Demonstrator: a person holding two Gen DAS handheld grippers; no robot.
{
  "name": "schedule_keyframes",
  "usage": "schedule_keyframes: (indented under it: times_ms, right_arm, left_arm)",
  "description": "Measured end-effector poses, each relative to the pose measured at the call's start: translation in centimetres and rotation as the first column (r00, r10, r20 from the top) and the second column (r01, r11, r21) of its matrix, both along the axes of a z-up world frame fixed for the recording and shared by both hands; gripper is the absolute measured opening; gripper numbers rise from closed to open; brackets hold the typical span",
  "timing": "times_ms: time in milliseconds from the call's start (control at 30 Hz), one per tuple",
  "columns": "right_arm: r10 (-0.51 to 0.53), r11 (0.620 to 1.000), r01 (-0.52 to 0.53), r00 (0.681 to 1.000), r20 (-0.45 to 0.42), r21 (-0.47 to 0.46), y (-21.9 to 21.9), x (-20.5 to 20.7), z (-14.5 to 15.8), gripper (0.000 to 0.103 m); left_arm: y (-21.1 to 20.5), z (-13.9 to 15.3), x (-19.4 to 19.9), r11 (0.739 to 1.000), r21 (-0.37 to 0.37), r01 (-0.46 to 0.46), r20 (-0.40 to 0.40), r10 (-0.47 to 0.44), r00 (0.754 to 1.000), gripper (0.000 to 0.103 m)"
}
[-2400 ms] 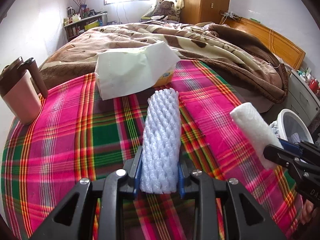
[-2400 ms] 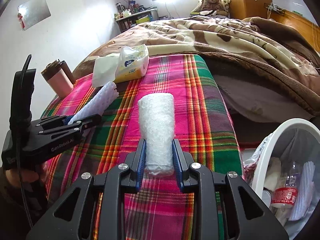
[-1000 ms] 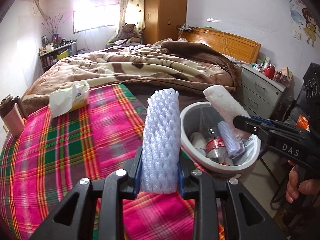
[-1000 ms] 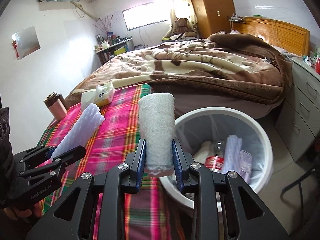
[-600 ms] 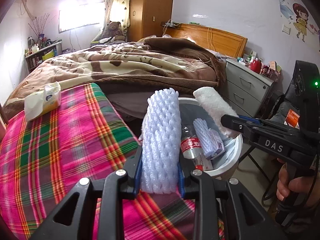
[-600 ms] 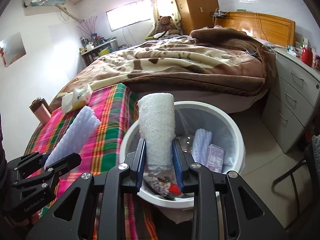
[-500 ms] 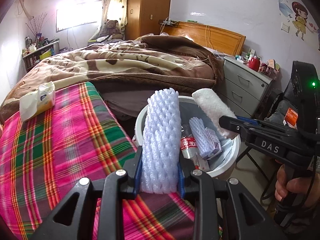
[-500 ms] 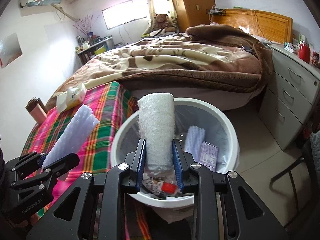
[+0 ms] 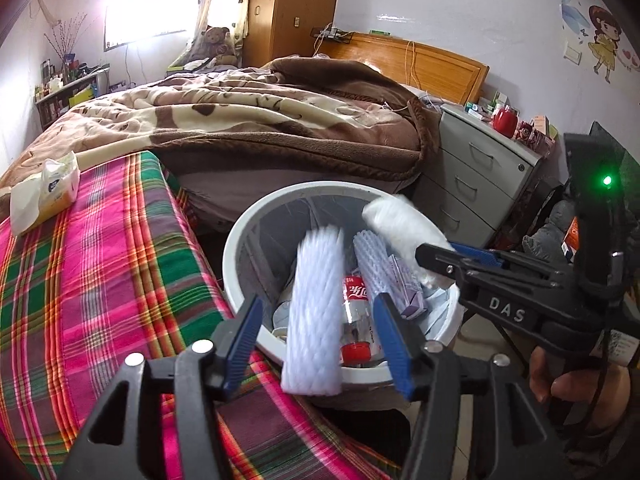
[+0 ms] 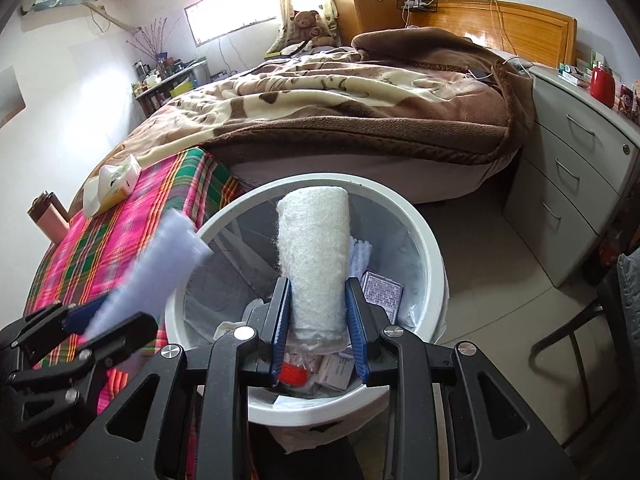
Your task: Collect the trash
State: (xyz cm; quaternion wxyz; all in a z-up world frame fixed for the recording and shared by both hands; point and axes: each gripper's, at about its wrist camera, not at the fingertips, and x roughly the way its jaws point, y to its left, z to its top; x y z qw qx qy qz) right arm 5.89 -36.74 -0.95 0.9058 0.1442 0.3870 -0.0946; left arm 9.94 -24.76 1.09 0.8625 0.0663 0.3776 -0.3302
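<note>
Dropping trash into the white bin (image 9: 240, 248), both tools over its mouth. Left gripper (image 9: 316, 336) has its blue pads spread wide, nothing pinched; the mesh foam sleeve (image 9: 316, 312) sits loose between them, blurred, apparently falling, lower end at the bin's near rim. From the right wrist view that sleeve (image 10: 160, 268) shows as a blur off the bin's left rim, tip toward the opening, so it should land inside, though it could catch the rim. Right gripper (image 10: 318, 320) is clamped on the white foam roll (image 10: 314, 256), pads squeezing its lower part, roll pointing across the bin's centre; held there most likely so that letting go drops it straight in. My read: left drop is happening, right release comes next.

Inside the bin: a plastic bottle (image 9: 356, 320) with red cap and red label, another foam sleeve (image 9: 374, 260), a small printed carton (image 10: 380, 292), paper scraps. The bin stands on the floor just beside the plaid-covered table (image 9: 80, 280) edge, close enough for short carries. A tissue pack (image 9: 44, 196) lies on the table's far corner from the bin, and a pink cup (image 10: 50, 220) stands beyond it; neither looks like trash to me. The bed (image 10: 360, 92) is behind the bin, the grey drawer unit (image 10: 572, 184) off its right side.
</note>
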Motion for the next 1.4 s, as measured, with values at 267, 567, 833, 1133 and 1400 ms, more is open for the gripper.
schedule_keyframes:
  times_ms: [267,567,833,1133,1400]
  right_arm:
    - [-0.018,1.000,0.018,1.000,0.006,-0.009,-0.3,-0.4,-0.3,0.061]
    - [0.011,1.000,-0.010,0.998,0.063,-0.008,1.4,-1.3,1.0,0.061]
    - [0.073,0.997,-0.075,0.989,0.129,0.004,4.8,-2.6,1.5,0.061]
    - [0.121,0.993,-0.119,0.978,0.167,-0.024,8.0,-3.4,1.4,0.061]
    - [0.126,0.992,-0.119,0.976,0.180,-0.051,9.6,-4.2,0.8,0.061]
  left_arm:
    - [0.8,0.1,-0.2,1.000,0.000,-0.030,-0.005,0.030,1.000,0.072]
    - [4.3,0.7,-1.1,0.994,-0.012,-0.112,0.018,0.112,0.994,0.078]
    - [9.4,0.8,-2.3,0.972,-0.026,-0.232,0.035,0.232,0.972,0.078]
    - [13.5,0.3,-3.8,0.944,-0.029,-0.330,0.062,0.331,0.942,0.078]
    - [15.7,0.2,-5.4,0.912,-0.010,-0.410,0.128,0.408,0.904,0.078]
